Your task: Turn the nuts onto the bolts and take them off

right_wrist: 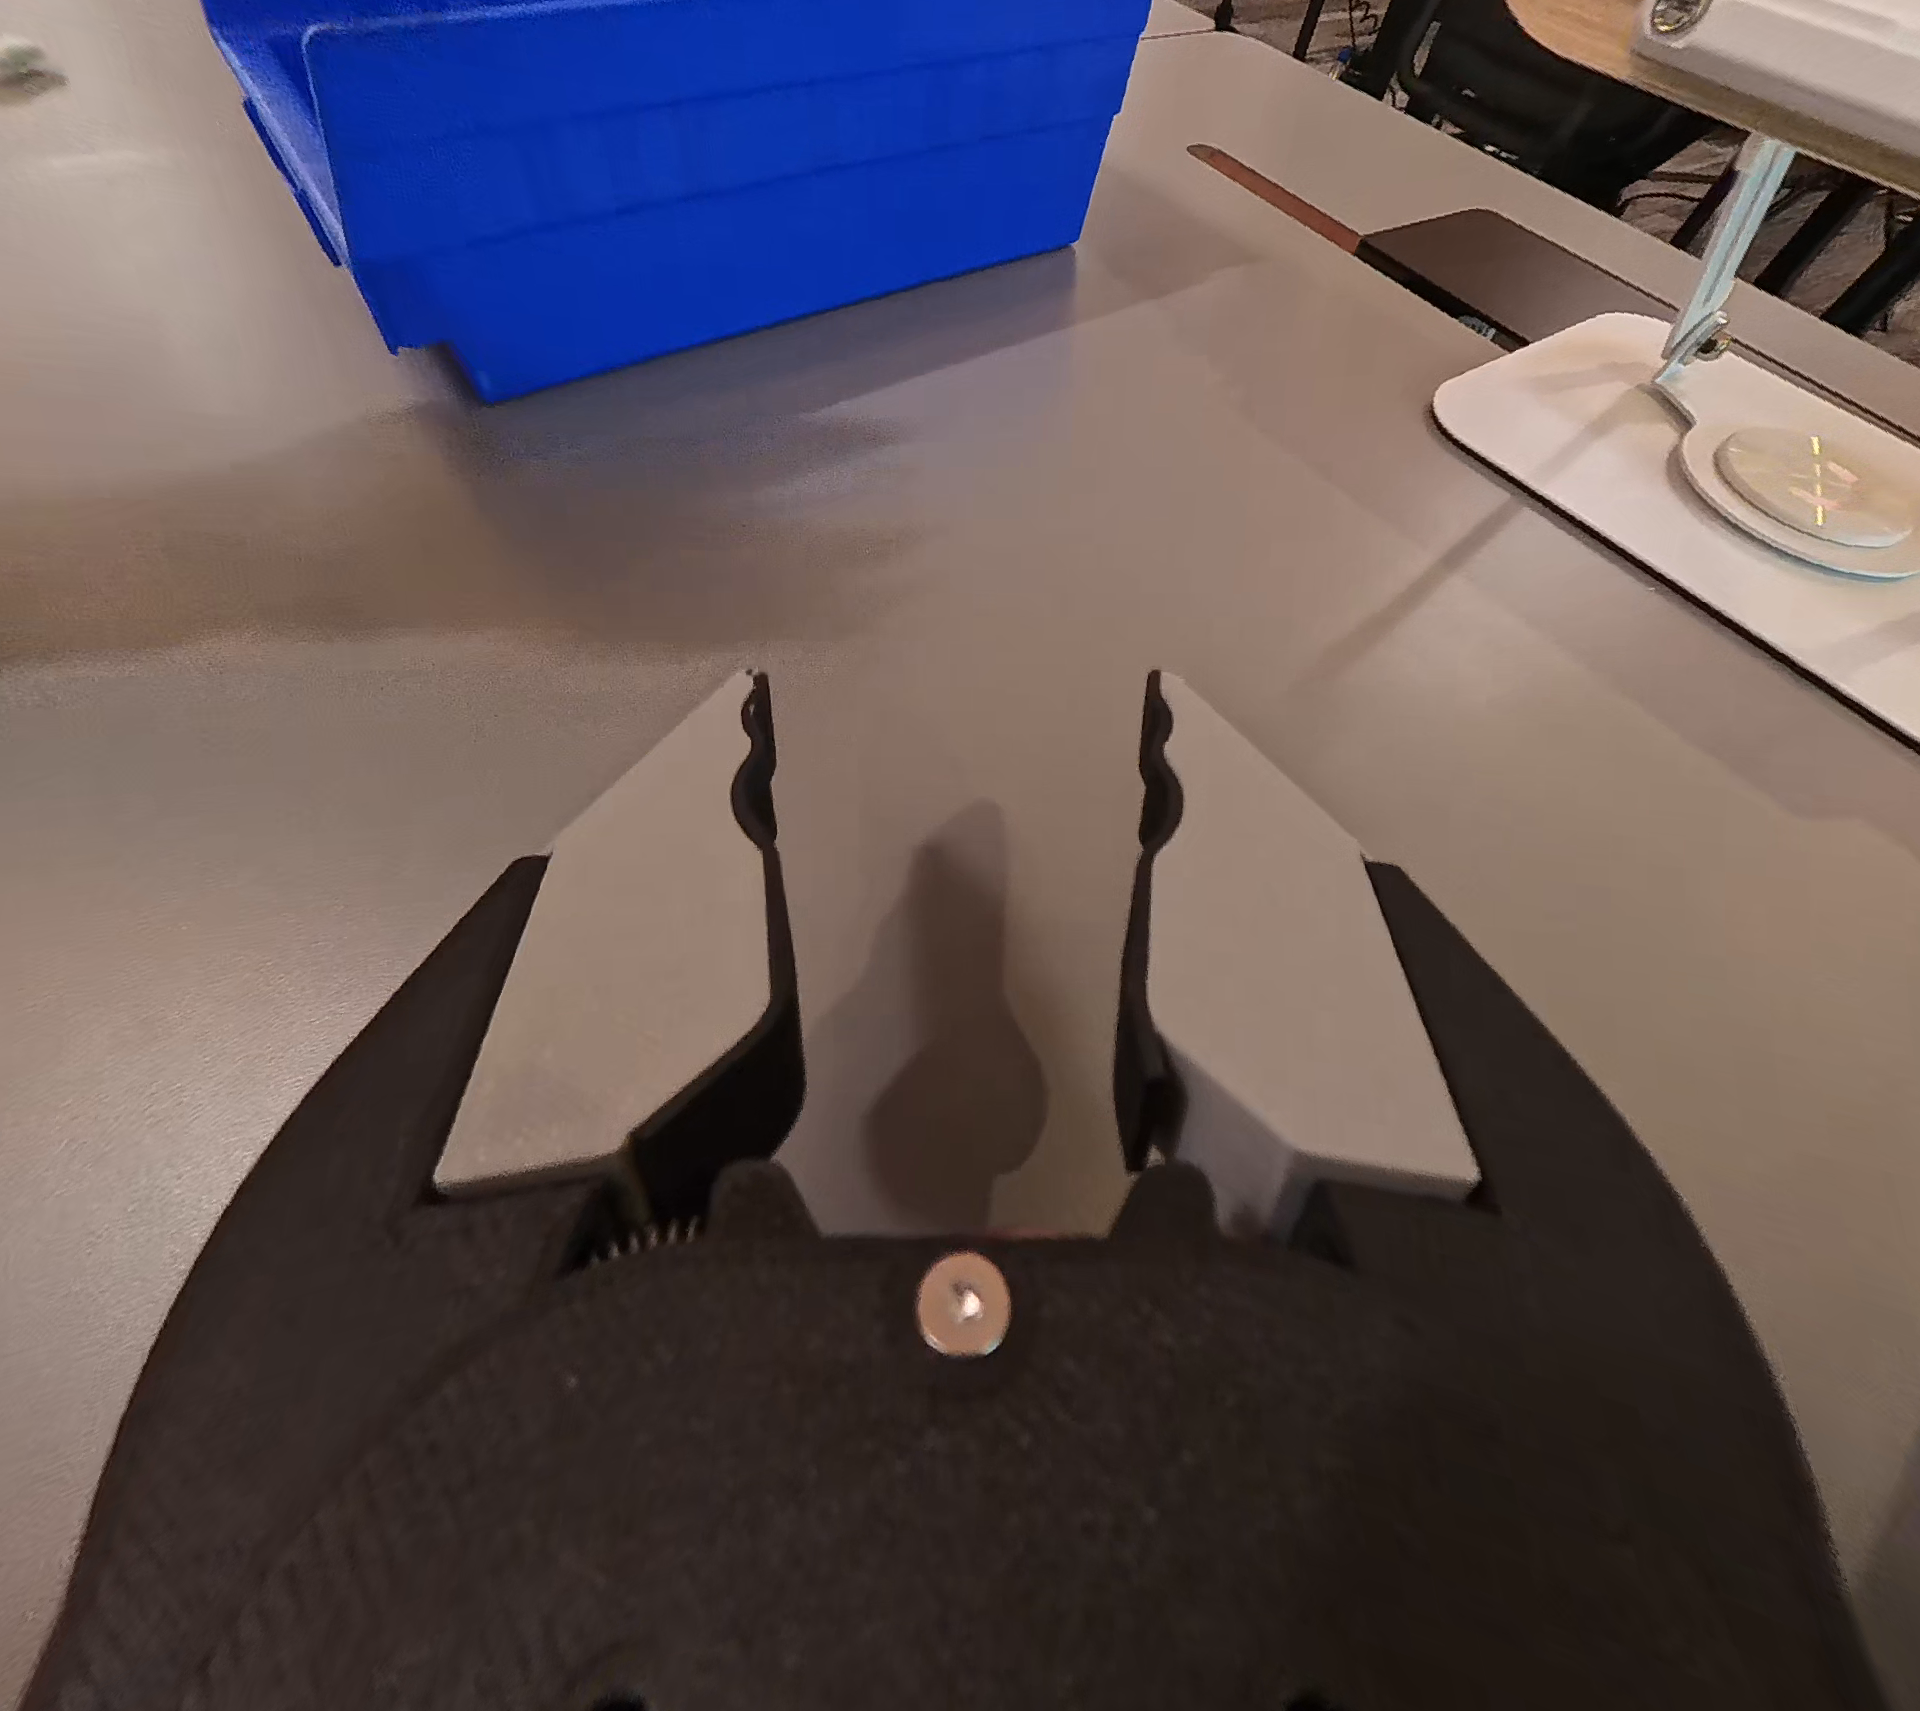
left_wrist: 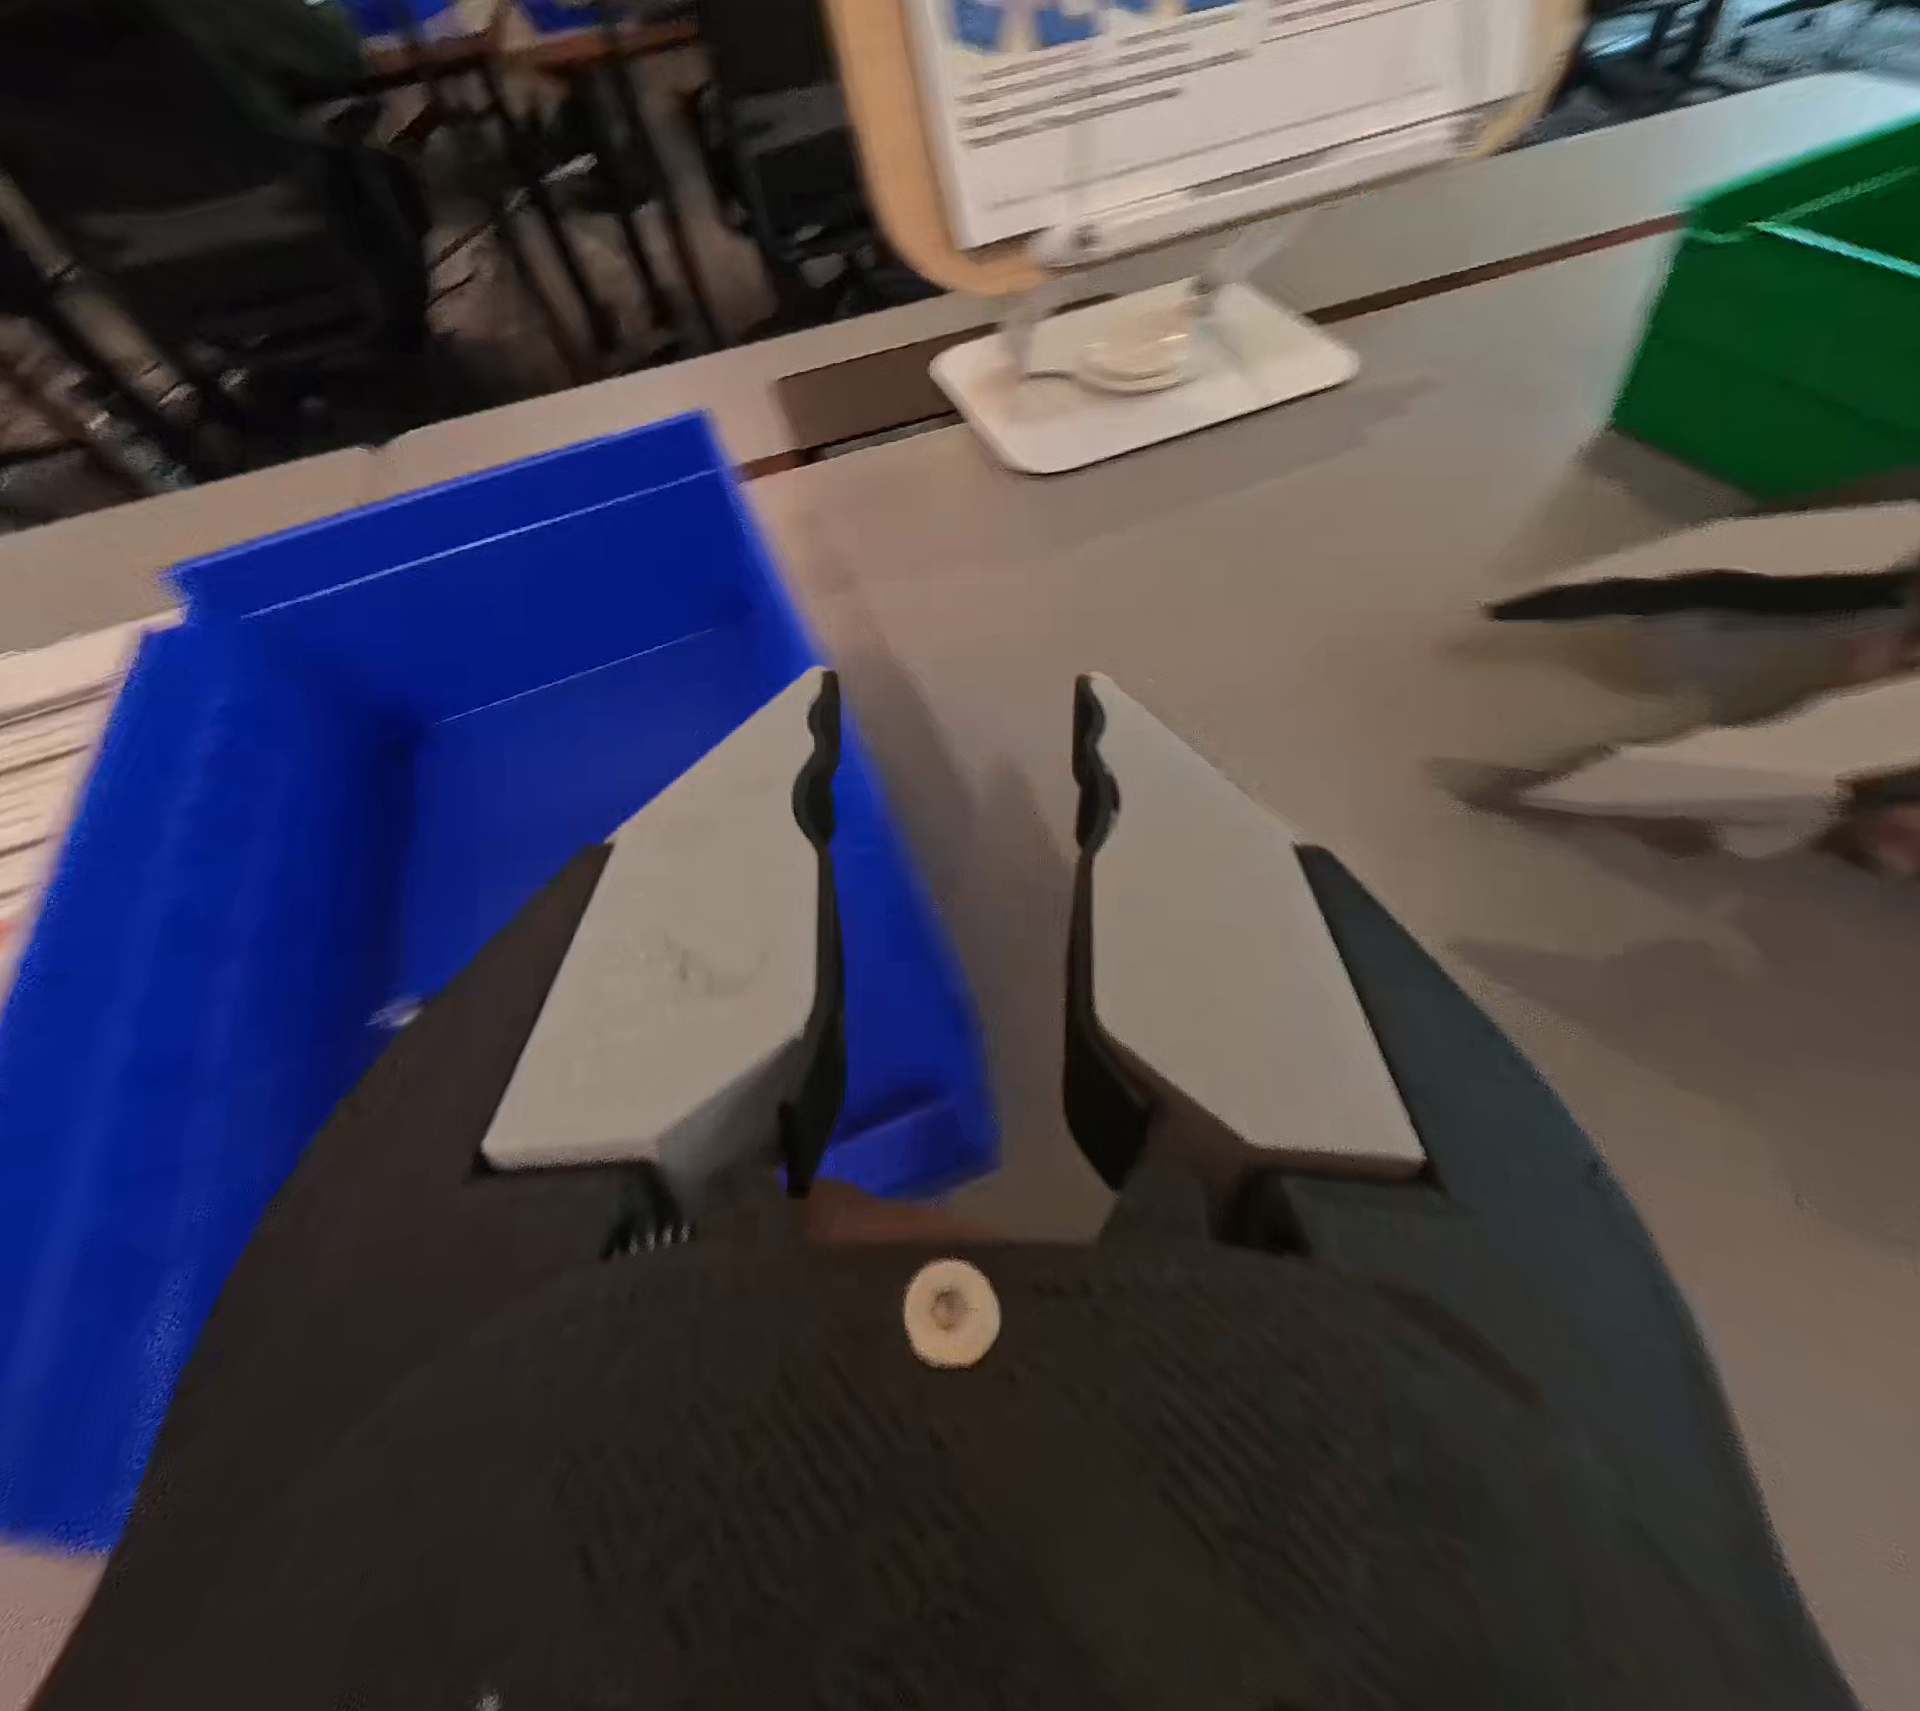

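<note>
Both your left gripper (left_wrist: 951, 690) and right gripper (right_wrist: 956, 690) gape empty over the worktop (right_wrist: 1039, 518), blue bin (right_wrist: 707, 134) ahead; only the left view shows a green bin (left_wrist: 1787, 331).

The left wrist camera is sitting just behind the left tongs (left_wrist: 951, 695), looking forward and down along them from above the grey table (left_wrist: 1195, 726); its picture is blurring. A blue bin (left_wrist: 468, 726) is lying close under the left finger, a green bin (left_wrist: 1797, 331) far off to the right. The right wrist camera is riding low behind the right tongs (right_wrist: 956, 695), facing the blue bin (right_wrist: 707, 186) well ahead. Both views are sharing the bin, the table and the white stand base (left_wrist: 1143, 394) (right_wrist: 1558, 435).
</note>
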The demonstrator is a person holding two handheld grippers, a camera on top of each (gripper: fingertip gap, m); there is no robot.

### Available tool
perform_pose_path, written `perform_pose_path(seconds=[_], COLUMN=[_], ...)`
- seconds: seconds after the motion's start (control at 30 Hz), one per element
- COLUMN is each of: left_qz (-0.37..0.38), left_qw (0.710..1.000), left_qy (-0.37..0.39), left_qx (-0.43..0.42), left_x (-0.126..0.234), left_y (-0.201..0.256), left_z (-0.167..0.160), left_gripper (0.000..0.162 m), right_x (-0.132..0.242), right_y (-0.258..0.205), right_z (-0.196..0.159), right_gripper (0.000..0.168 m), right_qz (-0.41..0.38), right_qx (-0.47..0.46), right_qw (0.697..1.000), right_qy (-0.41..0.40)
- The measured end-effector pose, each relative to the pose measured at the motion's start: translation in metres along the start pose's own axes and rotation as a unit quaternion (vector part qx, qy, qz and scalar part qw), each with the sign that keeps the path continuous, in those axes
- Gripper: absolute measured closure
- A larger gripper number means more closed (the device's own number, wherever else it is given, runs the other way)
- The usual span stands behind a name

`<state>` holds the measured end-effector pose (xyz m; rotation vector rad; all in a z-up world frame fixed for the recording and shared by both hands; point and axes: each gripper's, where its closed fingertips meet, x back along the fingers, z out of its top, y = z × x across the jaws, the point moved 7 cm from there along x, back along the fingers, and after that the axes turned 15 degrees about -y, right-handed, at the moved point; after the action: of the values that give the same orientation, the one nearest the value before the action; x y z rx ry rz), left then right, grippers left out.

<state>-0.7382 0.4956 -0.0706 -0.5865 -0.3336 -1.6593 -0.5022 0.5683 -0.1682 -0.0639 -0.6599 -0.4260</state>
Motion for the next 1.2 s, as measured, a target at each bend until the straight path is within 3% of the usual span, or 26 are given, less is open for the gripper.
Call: perform_pose_path(seconds=[0.1,0.27,0.33,0.57,0.77,1.2], left_qz=[0.045,0.03,0.04,0.036,0.019,0.042], left_qw=[0.996,0.96,0.949,0.929,0.925,0.924], left_qy=[-0.071,-0.271,-0.308,-0.366,-0.379,-0.373], left_qx=[0.019,0.054,0.052,0.037,0.004,-0.067], left_x=[-0.005,-0.057,-0.07,-0.093,-0.096,-0.104], left_y=[-0.058,-0.109,-0.114,-0.114,-0.112,-0.104], left_z=[0.002,-0.053,-0.068,-0.089,-0.086,-0.079], left_gripper=[0.121,0.122,0.123,0.122,0.14,0.146], right_x=[0.0,0.0,0.0,0.001,-0.001,0.0], right_y=[-0.002,-0.005,-0.005,-0.003,-0.003,-0.003], right_z=[0.0,0.0,0.0,-0.001,-0.001,-0.001], right_gripper=[0.1,0.1,0.1,0.1,0.101,0.101], right_qz=[-0.005,-0.009,-0.008,-0.003,-0.001,-0.001], right_qx=[0.009,0.02,0.02,0.013,0.015,0.013], right_qw=[1.0,1.0,1.0,1.0,1.0,1.0], right_qy=[-0.002,-0.004,-0.004,-0.005,-0.011,-0.009])
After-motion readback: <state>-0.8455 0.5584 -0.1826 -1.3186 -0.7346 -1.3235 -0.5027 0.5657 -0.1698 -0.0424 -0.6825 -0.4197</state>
